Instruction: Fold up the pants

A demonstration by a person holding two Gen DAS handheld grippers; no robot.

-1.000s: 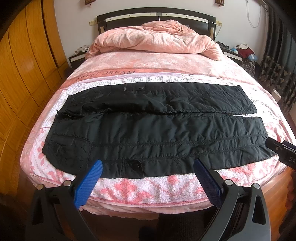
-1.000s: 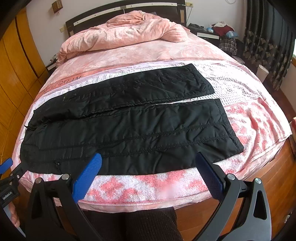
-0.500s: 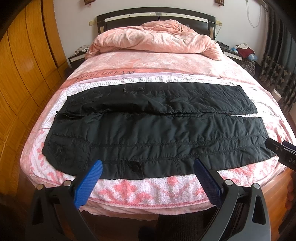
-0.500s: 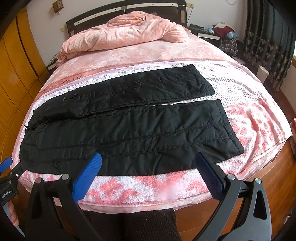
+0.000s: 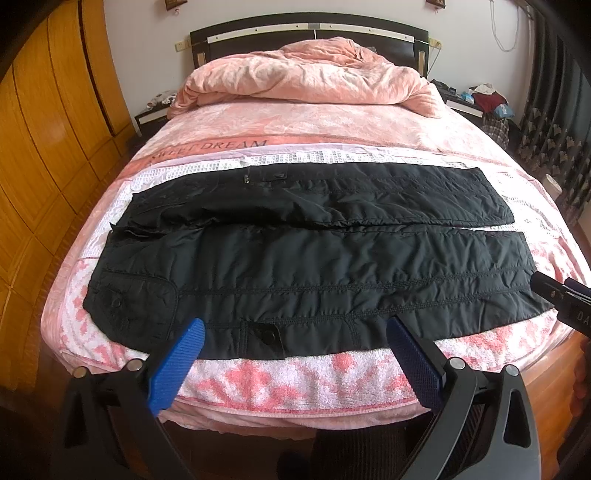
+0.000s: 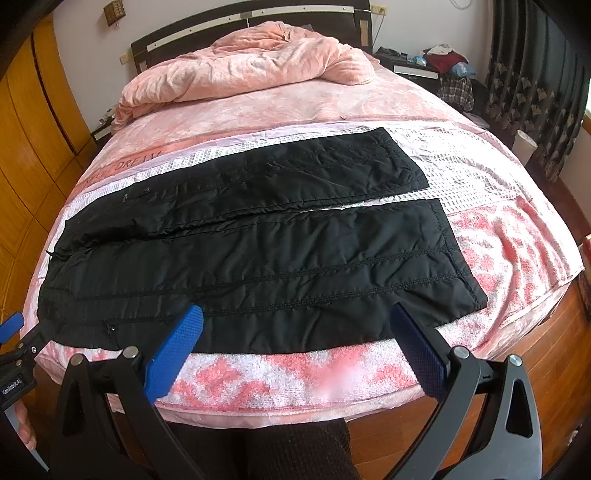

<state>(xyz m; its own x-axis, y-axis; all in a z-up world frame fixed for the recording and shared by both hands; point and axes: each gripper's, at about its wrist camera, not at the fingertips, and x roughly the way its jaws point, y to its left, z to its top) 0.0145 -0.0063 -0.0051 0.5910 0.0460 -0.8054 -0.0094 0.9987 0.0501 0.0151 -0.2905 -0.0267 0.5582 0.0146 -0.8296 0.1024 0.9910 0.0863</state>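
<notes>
Left hand-held gripper: hovering wide open, gripping nothing.
Right hand-held gripper: likewise gaping, empty.
Pants: lying flat across bed.

It was a home bedroom: a wide bed under pink covers, a crumpled pink duvet piled against the dark headboard, nightstands at either side, wooden wardrobe doors on one wall and patterned dark curtains on the other.
</notes>
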